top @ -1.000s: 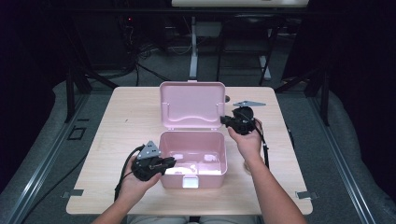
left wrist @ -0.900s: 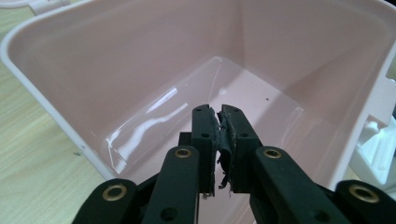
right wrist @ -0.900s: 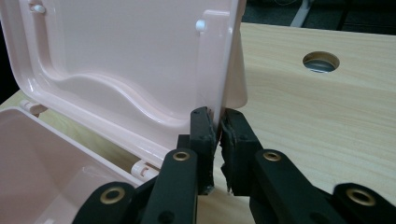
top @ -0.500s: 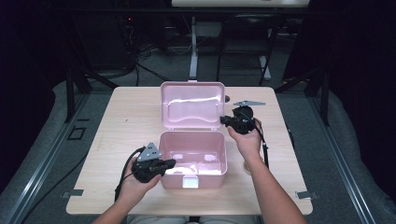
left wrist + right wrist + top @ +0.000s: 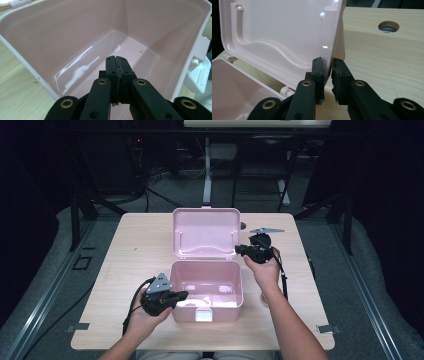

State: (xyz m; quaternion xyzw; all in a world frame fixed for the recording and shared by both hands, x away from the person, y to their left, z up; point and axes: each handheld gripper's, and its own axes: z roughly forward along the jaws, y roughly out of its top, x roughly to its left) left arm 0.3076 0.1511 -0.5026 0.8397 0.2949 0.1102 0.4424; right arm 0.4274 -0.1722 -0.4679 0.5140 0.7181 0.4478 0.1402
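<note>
A pink plastic box stands open on the table, its lid tilted up behind it. My left gripper sits at the box's front left rim. In the left gripper view its jaws have just closed together over the empty pink inside, with nothing between them. My right gripper is at the lid's right edge. In the right gripper view its jaws pinch that edge of the lid and have just eased slightly apart. The box base lies below left.
The wooden table has bare room left and right of the box. A round cable hole lies behind the lid's right corner. A white latch is on the box's front wall. Dark floor and stands surround the table.
</note>
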